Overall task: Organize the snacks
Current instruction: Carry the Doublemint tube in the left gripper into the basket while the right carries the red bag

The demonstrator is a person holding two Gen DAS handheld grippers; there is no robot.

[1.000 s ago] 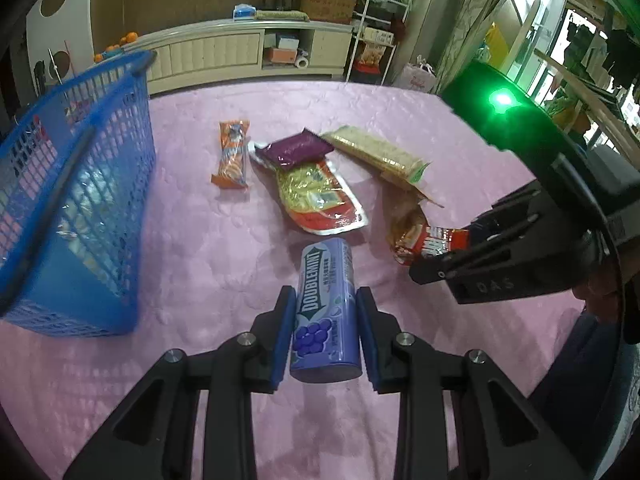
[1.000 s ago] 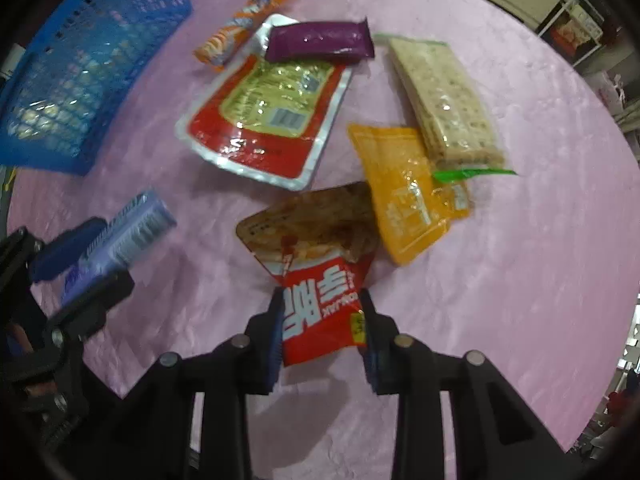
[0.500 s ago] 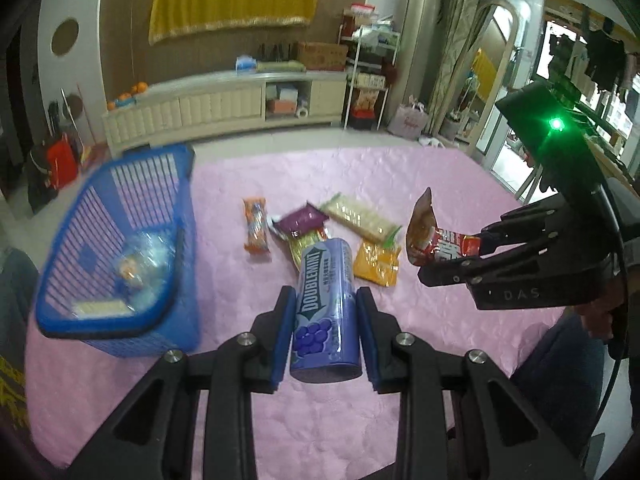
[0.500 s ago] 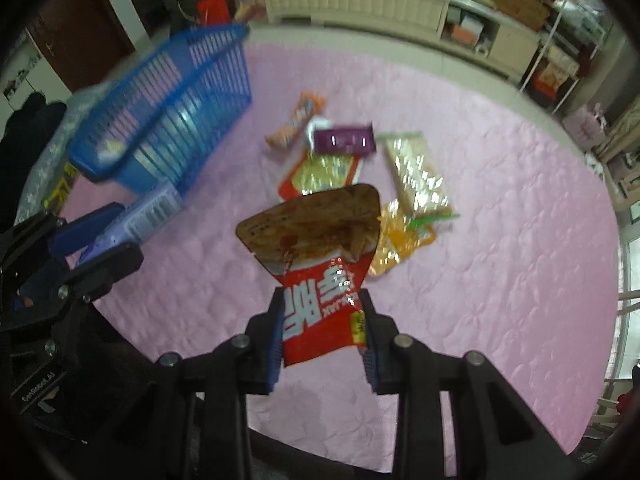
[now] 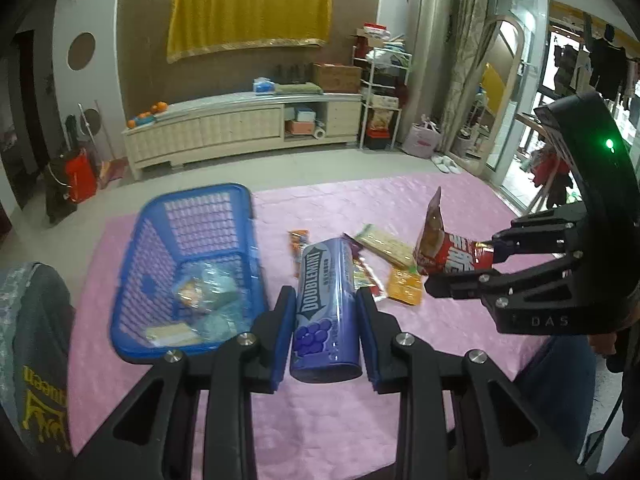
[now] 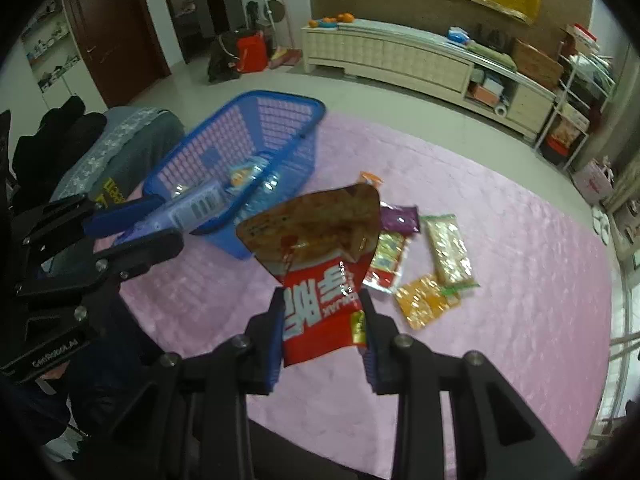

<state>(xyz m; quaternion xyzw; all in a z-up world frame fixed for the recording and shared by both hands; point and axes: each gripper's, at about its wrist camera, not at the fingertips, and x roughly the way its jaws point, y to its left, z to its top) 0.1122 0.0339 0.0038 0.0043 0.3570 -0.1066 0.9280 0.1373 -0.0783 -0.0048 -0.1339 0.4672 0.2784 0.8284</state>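
Pink quilted cloth covers the surface [image 6: 500, 240], with a cream sideboard behind. The left gripper [image 5: 326, 316] has its jaws clamped on a purple cylindrical gum canister [image 5: 326, 304], held off the cloth; the right gripper [image 6: 322, 320] pinches the lower end of a red-and-brown foil snack pouch [image 6: 316, 248], also aloft. Seen from the left wrist, the blue plastic mesh basket [image 5: 132, 264] sits at ten o'clock, already holding a few packets. Best practice, I judge: carry each item fully past the rim, one gripper at a time to avoid a clash, and release low so nothing bounces out.
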